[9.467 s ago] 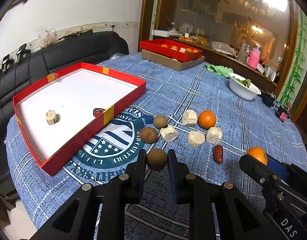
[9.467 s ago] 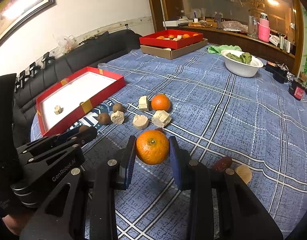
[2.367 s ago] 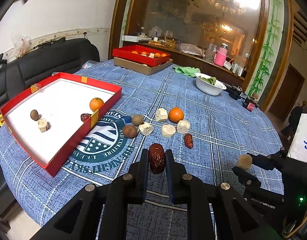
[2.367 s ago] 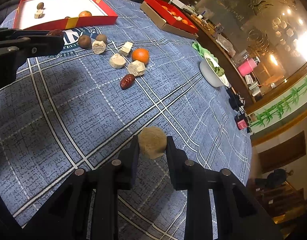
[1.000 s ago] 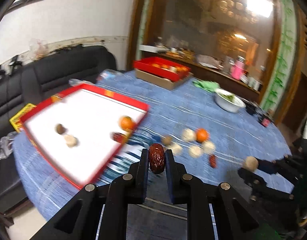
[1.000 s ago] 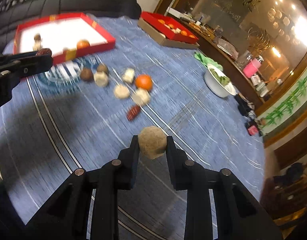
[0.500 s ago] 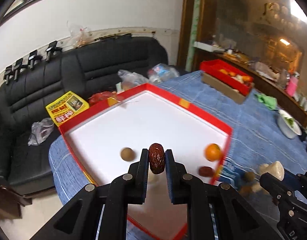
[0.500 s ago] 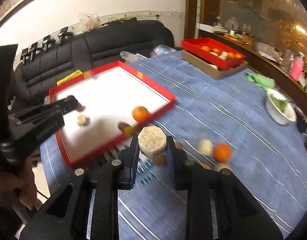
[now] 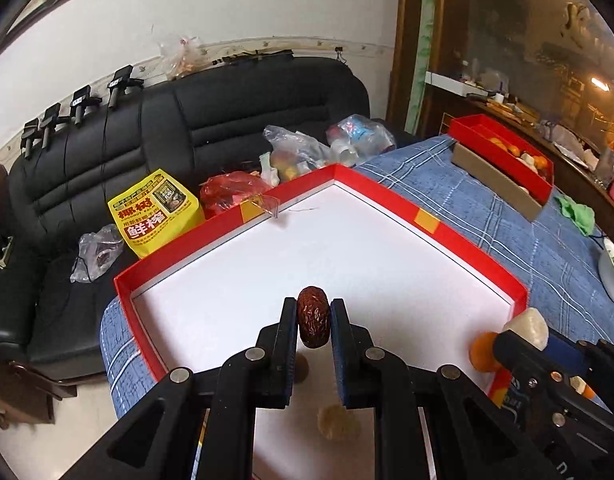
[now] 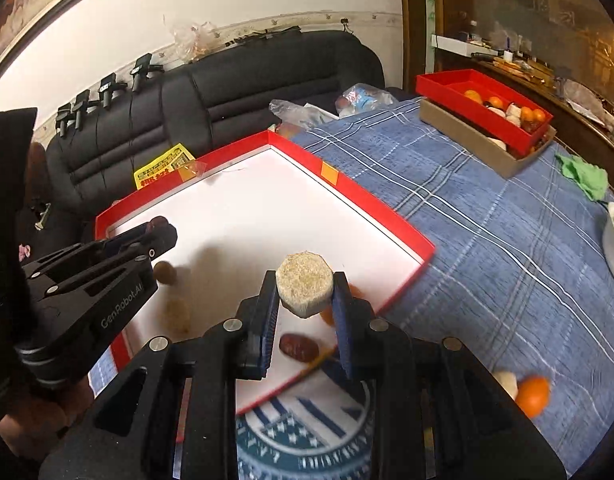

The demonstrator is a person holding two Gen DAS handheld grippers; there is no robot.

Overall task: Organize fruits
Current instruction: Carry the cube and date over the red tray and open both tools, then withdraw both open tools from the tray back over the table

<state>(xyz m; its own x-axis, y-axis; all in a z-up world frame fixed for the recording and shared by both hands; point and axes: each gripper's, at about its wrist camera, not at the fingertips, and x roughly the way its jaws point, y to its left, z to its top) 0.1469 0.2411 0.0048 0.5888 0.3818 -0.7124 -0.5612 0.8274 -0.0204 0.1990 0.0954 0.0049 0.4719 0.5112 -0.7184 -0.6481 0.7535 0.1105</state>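
Left wrist: the left gripper pinches a red date, now carried from the tablecloth to above the red tray — release comes next. Right wrist: the right gripper, clamped on a pale cake, has swung over the tray's near edge — both drops look close.

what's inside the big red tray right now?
In the red tray: a brown round fruit, a beige chunk, a red date, an orange partly hidden by the right hand-held gripper.
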